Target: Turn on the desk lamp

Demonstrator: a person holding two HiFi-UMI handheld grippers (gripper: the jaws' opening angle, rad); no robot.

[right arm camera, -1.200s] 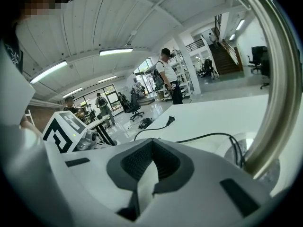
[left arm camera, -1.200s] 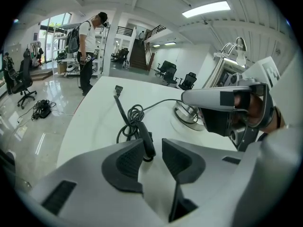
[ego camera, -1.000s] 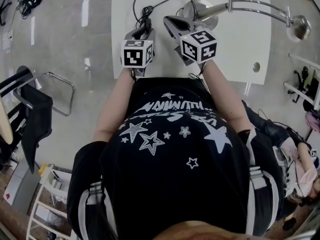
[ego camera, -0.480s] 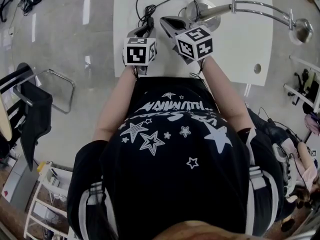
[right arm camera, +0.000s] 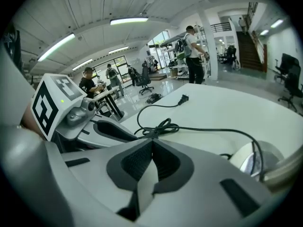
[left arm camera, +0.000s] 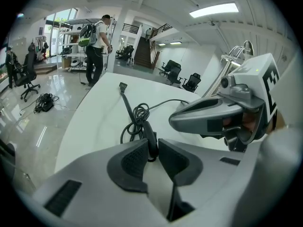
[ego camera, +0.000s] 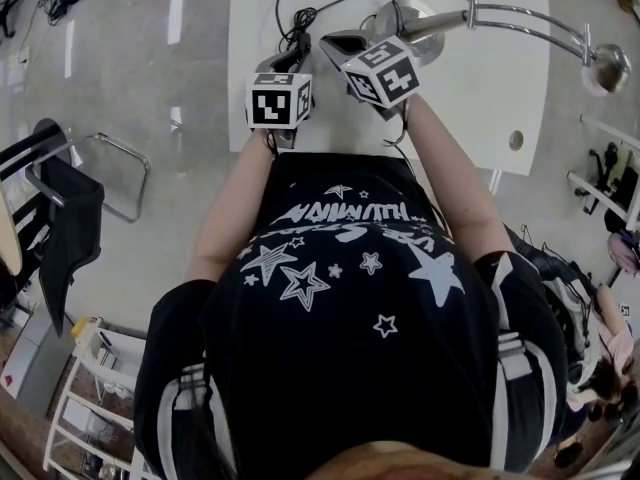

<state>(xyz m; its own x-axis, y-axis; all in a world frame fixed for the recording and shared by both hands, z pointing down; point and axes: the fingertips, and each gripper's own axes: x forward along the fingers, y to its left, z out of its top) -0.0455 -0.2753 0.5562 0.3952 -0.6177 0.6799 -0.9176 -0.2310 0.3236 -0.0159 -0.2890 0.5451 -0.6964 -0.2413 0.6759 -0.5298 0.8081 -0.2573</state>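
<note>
- Only the left gripper view shows the left gripper [left arm camera: 152, 150], its jaws just closing, pinching the cord switch [left arm camera: 148, 135].
- Both point downward; the right gripper [right arm camera: 151, 145] is clenched empty near the lamp base [ego camera: 408, 16].

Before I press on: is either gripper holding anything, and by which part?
The left gripper has just been closing its jaws on the switch on the lamp cord, gripping its near end. The right gripper is shut on nothing.
</note>
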